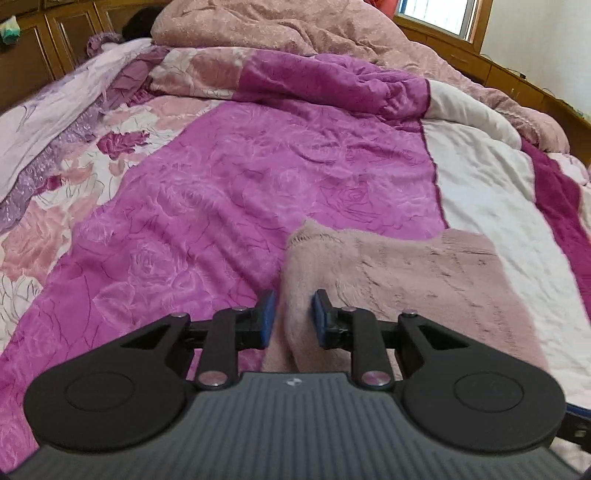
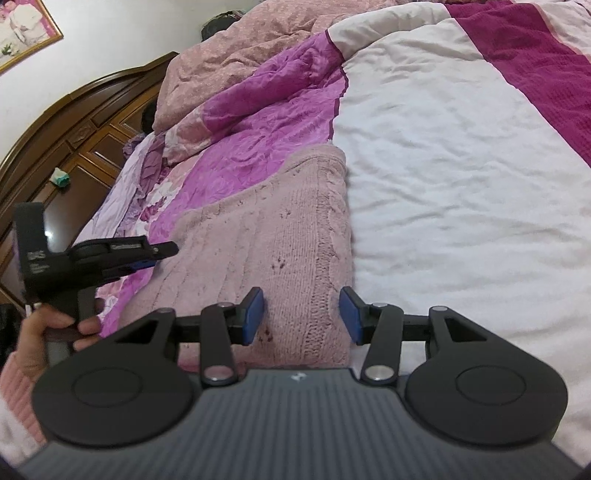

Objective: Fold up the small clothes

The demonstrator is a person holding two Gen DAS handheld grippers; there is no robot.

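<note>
A pale pink knitted sweater (image 1: 417,273) lies folded on the bed; it also shows in the right wrist view (image 2: 266,229). My left gripper (image 1: 293,319) is shut on a bunched edge of the sweater at its left side, the cloth pinched between the blue pads. In the right wrist view the left gripper (image 2: 147,258) shows from the side at the sweater's left edge. My right gripper (image 2: 303,314) is open, its blue pads straddling the sweater's near right edge with the cable-knit strip between them, not squeezing it.
The bed is covered by a magenta rose-pattern quilt (image 1: 240,177) and a white blanket (image 2: 443,166). A rumpled pink duvet (image 1: 295,26) is heaped at the far end. A wooden headboard (image 2: 74,122) stands at the left.
</note>
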